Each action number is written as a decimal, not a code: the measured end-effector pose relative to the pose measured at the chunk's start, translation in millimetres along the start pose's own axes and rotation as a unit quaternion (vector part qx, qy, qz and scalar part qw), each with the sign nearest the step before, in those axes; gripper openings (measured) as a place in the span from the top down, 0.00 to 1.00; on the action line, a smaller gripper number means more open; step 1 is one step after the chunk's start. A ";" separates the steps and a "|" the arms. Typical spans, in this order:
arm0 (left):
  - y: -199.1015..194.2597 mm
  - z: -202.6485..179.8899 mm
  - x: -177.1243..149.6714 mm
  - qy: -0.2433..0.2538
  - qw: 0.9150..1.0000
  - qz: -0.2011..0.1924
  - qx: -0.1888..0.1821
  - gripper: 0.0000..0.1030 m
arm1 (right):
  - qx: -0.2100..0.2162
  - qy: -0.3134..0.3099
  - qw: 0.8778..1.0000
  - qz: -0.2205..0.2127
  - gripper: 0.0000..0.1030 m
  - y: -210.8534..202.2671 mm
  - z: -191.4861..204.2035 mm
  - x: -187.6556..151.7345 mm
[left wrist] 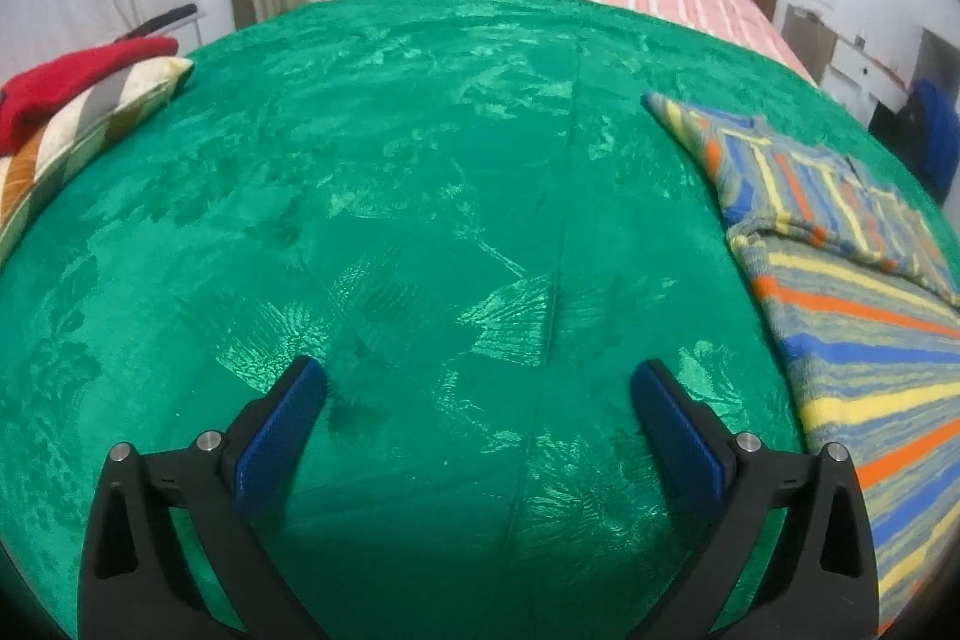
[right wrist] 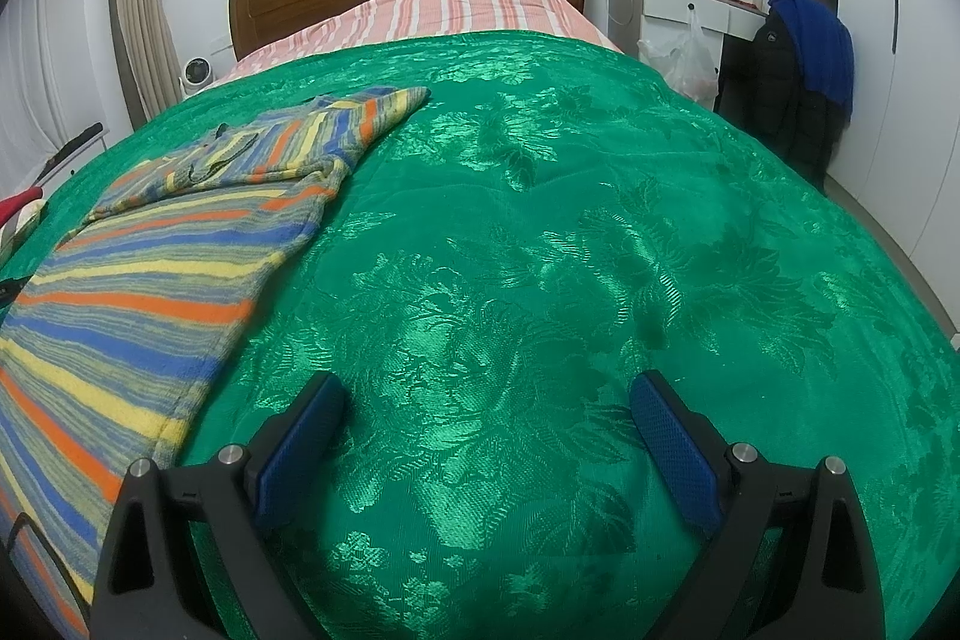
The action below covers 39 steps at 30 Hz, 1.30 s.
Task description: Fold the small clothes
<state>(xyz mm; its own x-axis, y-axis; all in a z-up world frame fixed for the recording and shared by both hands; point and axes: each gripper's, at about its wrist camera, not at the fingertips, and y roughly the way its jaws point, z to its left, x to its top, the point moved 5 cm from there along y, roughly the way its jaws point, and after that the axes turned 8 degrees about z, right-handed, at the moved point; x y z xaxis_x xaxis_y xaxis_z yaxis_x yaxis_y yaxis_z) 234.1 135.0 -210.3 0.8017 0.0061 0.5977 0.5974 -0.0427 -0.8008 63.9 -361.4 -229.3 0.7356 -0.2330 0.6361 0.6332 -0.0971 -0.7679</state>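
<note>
Left wrist view: left gripper spread wide, empty, over green bedspread. Striped knit sweater lies flat alongside. Right gripper likewise agape, empty.

Striped blue-orange-yellow sweater — shiny green floral bedspread

Left gripper: jaws spread wide, nothing between them, pointing forward and tilted downward.
Left fingers: blue pads face inward on black arms that rise from the near edge of the view.
Right gripper: jaws spread wide too, gripping nothing, in the same forward, downward tilt.
Right fingers: blue textured pads on black arms, well apart.
</note>
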 end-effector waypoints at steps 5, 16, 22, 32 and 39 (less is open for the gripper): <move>3.8 0.3 -1.3 0.002 1.000 -0.003 0.005 0.01 | 0.001 0.000 1.000 -0.001 0.07 0.2 0.2 0.2; 3.9 -0.7 -2.0 0.003 1.000 -0.004 0.009 0.00 | 0.002 0.001 1.000 -0.001 0.07 0.4 0.0 -0.3; 3.9 -0.7 -2.2 0.003 1.000 -0.005 0.008 0.00 | 0.001 0.001 1.000 0.002 0.07 1.4 -0.1 0.3; 4.5 -1.0 -2.1 0.003 1.000 -0.008 0.011 0.00 | -0.005 -0.001 1.000 0.007 0.07 6.6 1.6 2.2; 4.5 -1.1 -1.8 0.003 1.000 -0.008 0.011 0.00 | -0.008 -0.001 1.000 0.009 0.06 7.7 1.7 2.5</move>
<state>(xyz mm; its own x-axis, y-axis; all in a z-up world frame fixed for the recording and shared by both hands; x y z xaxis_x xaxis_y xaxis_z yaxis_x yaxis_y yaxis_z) 235.3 133.7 -215.0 0.7919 0.0009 0.6106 0.6105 -0.0212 -0.7917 71.0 -361.0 -233.5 0.7470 -0.2324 0.6229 0.6164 -0.1091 -0.7799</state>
